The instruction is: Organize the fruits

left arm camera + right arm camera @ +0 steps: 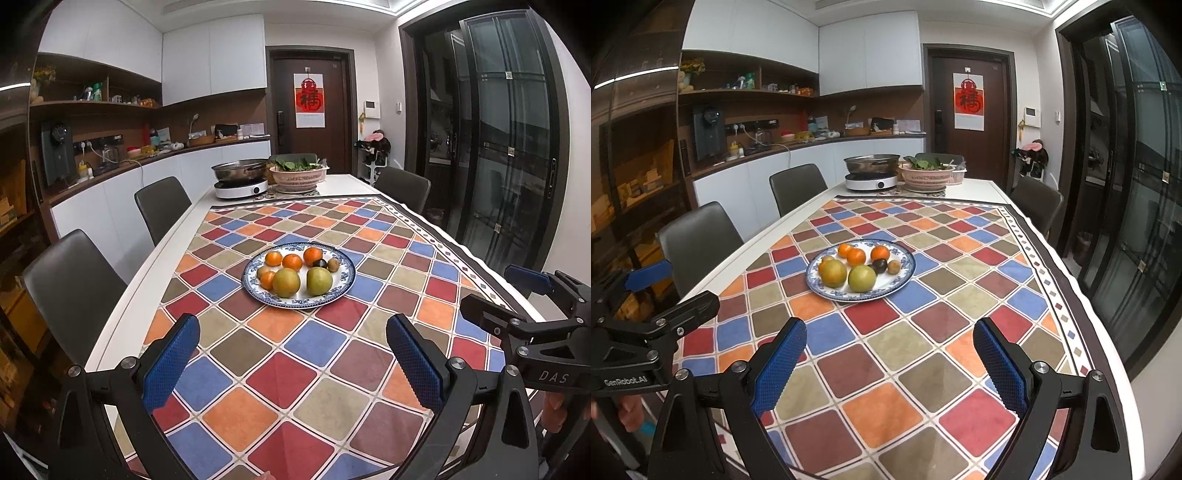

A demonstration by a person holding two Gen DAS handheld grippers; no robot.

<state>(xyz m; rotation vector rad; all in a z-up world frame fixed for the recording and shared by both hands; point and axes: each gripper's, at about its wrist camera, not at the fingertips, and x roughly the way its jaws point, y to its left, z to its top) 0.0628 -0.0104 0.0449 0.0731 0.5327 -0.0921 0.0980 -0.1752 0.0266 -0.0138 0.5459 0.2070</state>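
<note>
Nine pieces of fruit, by count in the left wrist view, all on one blue-rimmed plate (349, 277) at mid-table, on the chequered tablecloth (314, 369)

Layout on the plate, far side taken as 12 o'clock:
- Three mandarins (292, 261) across 10 to 12 o'clock, close together.
- One dark fruit (319, 263) and one brown fruit (333, 264) at 2 o'clock, touching or nearly so.
- Two large green-yellow fruits (286, 282) at 5 to 7 o'clock, side by side.
- One small orange piece and one small brownish piece at 9 o'clock, partly hidden behind the large fruit in the right wrist view.

Left gripper (293, 321): jaws wide, nothing between the pads, over bare cloth at 6 o'clock from the plate, well apart from it. Right gripper (890, 325): same condition, jaws wide and empty, beside the left one, plate at roughly 11 o'clock ahead.

Progress, as a judgement: no handling step visibly under way. Kinds already loosely clustered, yet no separate rows or second fruit container in sight. Basket (298, 177) of greens and cooker (240, 190) at the far 12 o'clock end, apparently unrelated.

Remaining, probably: full sorting or final check. Cannot tell which from these views alone
</note>
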